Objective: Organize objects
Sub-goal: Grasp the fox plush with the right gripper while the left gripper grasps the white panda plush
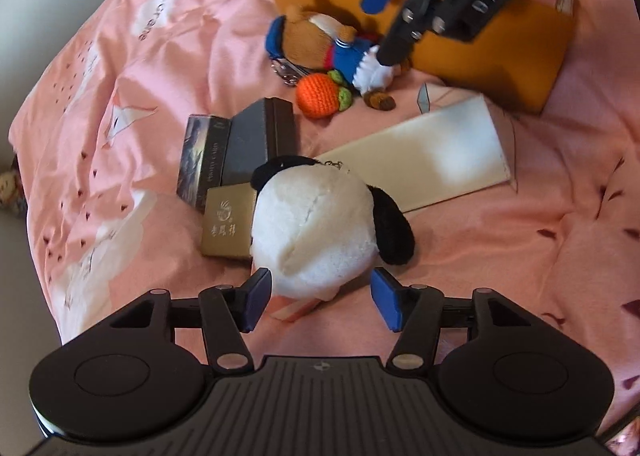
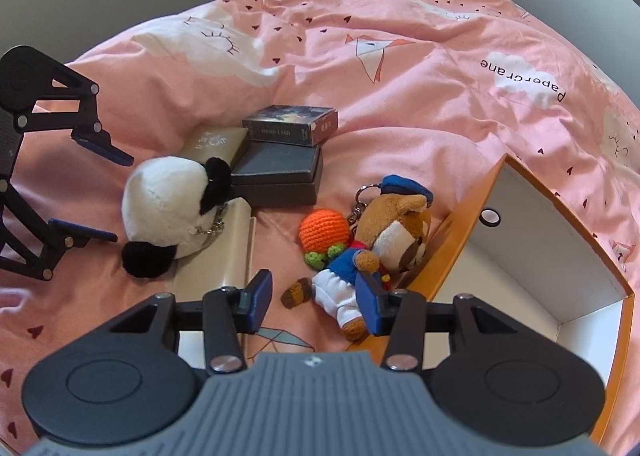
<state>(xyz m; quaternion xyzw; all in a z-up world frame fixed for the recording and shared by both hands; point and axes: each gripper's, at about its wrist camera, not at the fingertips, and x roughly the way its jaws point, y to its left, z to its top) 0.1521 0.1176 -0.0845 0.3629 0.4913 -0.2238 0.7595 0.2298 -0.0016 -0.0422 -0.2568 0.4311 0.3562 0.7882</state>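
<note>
A white plush ball with black ears [image 1: 316, 224] lies on the pink bedspread. My left gripper [image 1: 320, 298] is open, its pads on either side of the plush's near end; it also shows in the right wrist view [image 2: 106, 196]. My right gripper [image 2: 316, 296] is open, just over the legs of a brown bear keychain in a blue coat [image 2: 384, 240]; one finger [image 1: 394, 44] reaches that bear [image 1: 316, 40]. An orange crocheted fruit [image 2: 324, 230] lies beside the bear. An open orange box [image 2: 532, 240] stands at the right.
A dark card box [image 2: 292, 124] sits on a grey box [image 2: 280, 172], next to a gold box [image 2: 212, 144]. A cream flat lid [image 1: 432, 148] lies under the plush's far side. The pink bedspread [image 2: 400, 76] is rumpled; a grey wall lies beyond.
</note>
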